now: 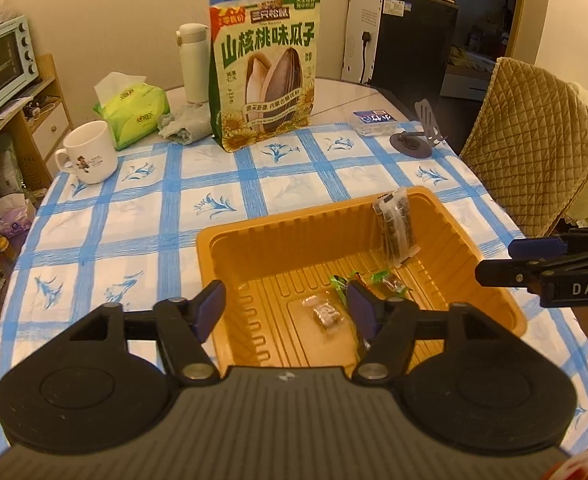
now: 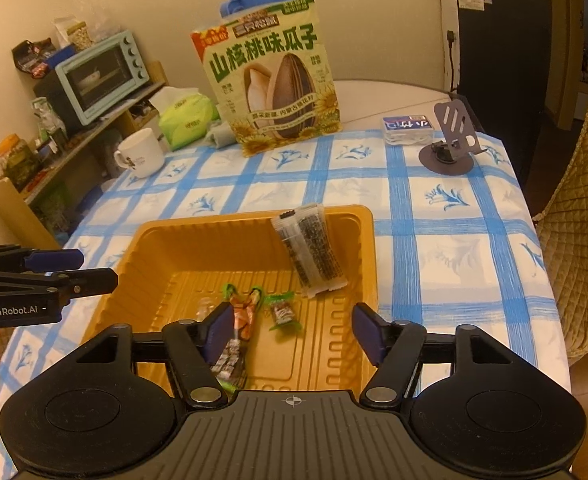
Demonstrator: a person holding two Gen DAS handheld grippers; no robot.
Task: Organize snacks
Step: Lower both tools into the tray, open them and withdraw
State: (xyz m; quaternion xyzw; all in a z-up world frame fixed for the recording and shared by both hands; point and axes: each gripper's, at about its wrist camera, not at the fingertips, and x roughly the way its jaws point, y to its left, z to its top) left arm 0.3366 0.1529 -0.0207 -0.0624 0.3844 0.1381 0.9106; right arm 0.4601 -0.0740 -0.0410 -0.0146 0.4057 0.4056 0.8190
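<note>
A: Tray first. Where is it?
B: Orange plastic tray [image 1: 490,284] sits on the blue-checked tablecloth [image 1: 141,216], near the table's front edge. Both grippers hang over its near side.
A: Left gripper?
B: Left gripper [image 1: 285,306] has its jaws spread wide, nothing between the pads. It shows from the side in the right wrist view too, at the left edge.
A: Right one?
B: Right gripper [image 2: 291,328] is the same: jaws apart, nothing clamped. The left finger overlaps a wrapper in the picture, but the pads do not press on it.
A: Snacks in the tray?
B: Dark seed packet [image 2: 310,252] leans tilted against the tray's far right wall. Small clear-wrapped candy [image 1: 324,312] lies flat on the tray floor. A long orange and green wrapped snack [image 2: 241,320] lies just beside it. A small green-ended candy [image 2: 281,314] lies just right of that one.
A: Anything outside the tray?
B: Big sunflower seed bag [image 1: 263,76] stands upright at the back of the cloth, well apart from the tray. White mug [image 1: 89,152] is at the left, green tissue pack [image 1: 133,112] behind it. White thermos [image 1: 193,62] stands beside the bag. Phone stand [image 2: 452,136] is at the back right, with a small blue and white box [image 2: 408,128] just left of it.
A: Room?
B: Mint toaster oven [image 2: 101,76] on a shelf at the left, quilted chair [image 1: 534,136] on the right.
</note>
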